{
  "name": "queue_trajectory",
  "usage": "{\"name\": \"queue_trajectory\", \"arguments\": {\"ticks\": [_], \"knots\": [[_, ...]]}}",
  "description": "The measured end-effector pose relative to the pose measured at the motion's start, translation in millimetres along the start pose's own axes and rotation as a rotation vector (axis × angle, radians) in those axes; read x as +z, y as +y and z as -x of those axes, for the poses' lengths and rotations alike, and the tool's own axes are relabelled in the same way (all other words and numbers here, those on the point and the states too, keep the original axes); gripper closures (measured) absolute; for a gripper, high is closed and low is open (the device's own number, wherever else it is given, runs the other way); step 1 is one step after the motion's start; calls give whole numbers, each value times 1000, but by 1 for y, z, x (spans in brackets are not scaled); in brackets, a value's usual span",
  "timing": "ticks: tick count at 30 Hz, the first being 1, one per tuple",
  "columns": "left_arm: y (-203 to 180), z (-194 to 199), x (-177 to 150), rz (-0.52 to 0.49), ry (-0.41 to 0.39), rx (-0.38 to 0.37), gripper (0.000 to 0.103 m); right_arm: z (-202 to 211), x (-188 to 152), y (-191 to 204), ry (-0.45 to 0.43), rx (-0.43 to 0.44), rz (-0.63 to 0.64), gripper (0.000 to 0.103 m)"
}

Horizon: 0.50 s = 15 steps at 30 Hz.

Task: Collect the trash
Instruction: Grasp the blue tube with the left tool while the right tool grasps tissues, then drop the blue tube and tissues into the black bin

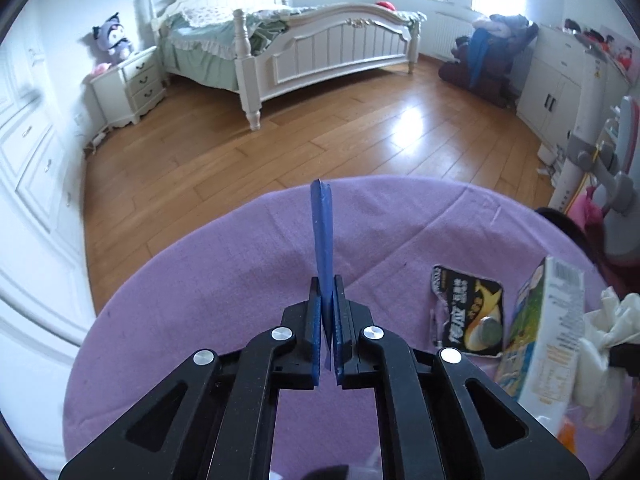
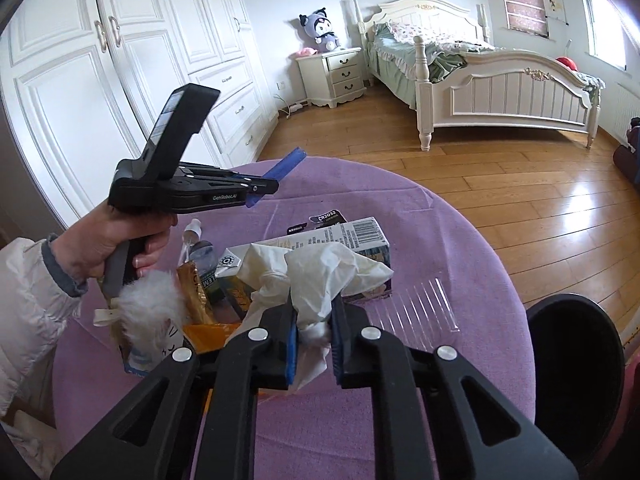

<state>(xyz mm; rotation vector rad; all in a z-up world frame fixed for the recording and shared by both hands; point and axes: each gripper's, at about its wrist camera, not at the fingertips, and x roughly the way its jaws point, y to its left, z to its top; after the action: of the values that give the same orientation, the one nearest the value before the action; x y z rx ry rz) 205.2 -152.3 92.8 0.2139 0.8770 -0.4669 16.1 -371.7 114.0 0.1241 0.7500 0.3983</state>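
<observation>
Left wrist cam: left gripper (image 1: 328,316) is clamped tight on a blue strip (image 1: 322,236) that sticks up toward the table (image 1: 200,280) edge, bare purple cloth all around.

Right wrist cam: right gripper (image 2: 314,320) pinches a tissue (image 2: 316,276) over the clutter, carton (image 2: 352,236) just behind, far edge clear.

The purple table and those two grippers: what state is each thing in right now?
Left gripper: shut on a blue strip, held off the table.
Right gripper: shut on a crumpled white tissue.
Carton: lying on its side.
Battery pack: torn open, flat on the purple cloth.
Clear plastic tray: lying empty.
</observation>
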Motion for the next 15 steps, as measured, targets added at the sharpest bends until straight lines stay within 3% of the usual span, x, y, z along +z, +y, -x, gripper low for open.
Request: {"name": "queue_trajectory", "arguments": {"ticks": [8,11,15], "knots": [[-64,109,9,28,-255,-72,97,49,15,-16,-163,65,-74,91],[-104,134,10,12,-317,-120,97,72,20,-33,-225,26,-105,91],[-157,142,15,-13,-348,-204,97,99,20,-58,-300,-95,-132,91]]}}
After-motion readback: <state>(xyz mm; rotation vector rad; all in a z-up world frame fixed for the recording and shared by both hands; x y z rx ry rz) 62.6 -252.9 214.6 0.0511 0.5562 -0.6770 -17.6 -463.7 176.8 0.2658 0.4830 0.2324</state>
